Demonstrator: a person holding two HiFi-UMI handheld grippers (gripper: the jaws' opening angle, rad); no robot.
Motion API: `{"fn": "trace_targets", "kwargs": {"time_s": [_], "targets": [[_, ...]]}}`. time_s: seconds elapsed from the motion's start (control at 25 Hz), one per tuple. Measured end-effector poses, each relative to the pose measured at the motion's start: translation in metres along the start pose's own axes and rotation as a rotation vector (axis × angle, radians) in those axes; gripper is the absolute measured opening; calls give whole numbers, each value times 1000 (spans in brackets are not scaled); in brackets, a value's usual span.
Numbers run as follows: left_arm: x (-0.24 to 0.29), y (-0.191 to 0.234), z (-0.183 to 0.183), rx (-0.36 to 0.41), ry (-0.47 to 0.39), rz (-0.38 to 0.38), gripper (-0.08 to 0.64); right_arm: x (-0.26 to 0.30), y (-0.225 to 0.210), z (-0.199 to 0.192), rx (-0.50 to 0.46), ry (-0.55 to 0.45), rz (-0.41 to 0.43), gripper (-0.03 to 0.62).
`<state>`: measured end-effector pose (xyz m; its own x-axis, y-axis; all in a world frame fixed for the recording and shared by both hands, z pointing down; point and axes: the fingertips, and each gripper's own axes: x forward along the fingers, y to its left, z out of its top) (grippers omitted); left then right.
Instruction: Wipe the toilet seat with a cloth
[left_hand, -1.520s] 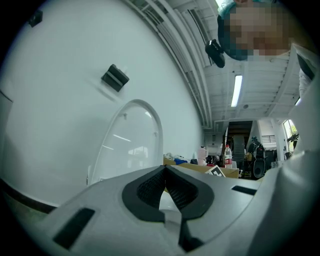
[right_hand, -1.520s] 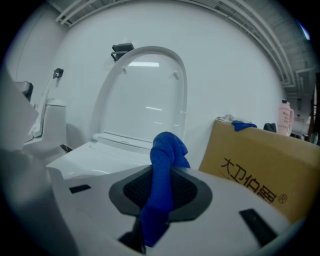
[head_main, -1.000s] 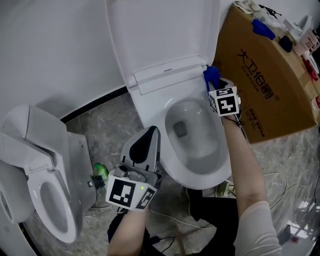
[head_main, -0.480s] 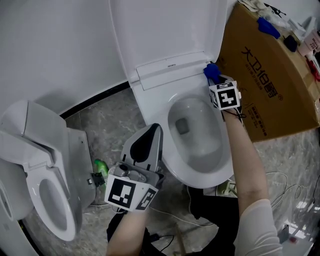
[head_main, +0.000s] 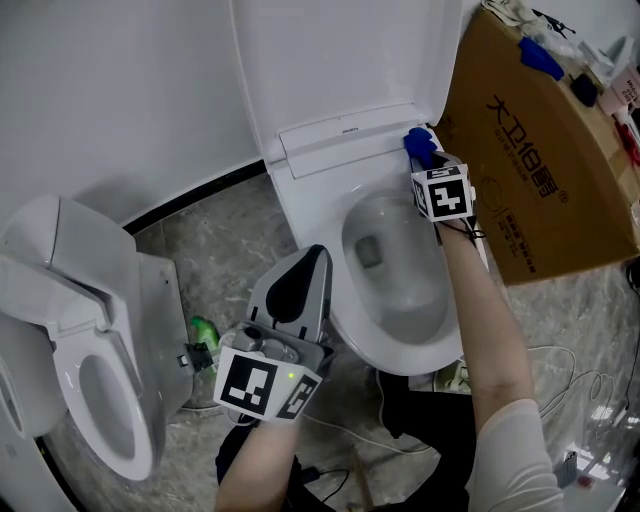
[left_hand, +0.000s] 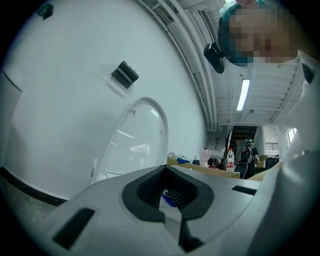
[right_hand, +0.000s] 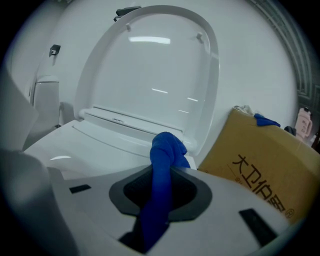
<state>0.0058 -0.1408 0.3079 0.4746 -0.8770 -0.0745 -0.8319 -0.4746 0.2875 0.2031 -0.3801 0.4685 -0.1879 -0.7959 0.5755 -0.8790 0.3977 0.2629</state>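
Right gripper (head_main: 427, 160) clamping blue cloth (head_main: 419, 146) between jaws, cloth bunching out past tips, touching toilet seat (head_main: 312, 215) at rear right corner under raised lid (head_main: 340, 60), near cardboard box (head_main: 545, 170). Left gripper (head_main: 312, 258) hovering by seat's front left edge, jaws closed together, gripping nothing.

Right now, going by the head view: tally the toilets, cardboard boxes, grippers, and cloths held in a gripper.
2 toilets: centre toilet with its lid up, left toilet
1 cardboard box
2 grippers: left gripper shut and empty, right gripper shut on the cloth
1 blue cloth
Total: 6
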Motion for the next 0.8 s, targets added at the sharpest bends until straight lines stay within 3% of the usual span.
{"fn": "trace_targets", "kwargs": {"time_s": [0.36,0.8], "targets": [[-4,-3,2,8,-2,-20,6,0,31,8,29,-19,42,72],[-14,13,7,-6,-1,15,6,-1,71,18,25,-29,98,72]]}}
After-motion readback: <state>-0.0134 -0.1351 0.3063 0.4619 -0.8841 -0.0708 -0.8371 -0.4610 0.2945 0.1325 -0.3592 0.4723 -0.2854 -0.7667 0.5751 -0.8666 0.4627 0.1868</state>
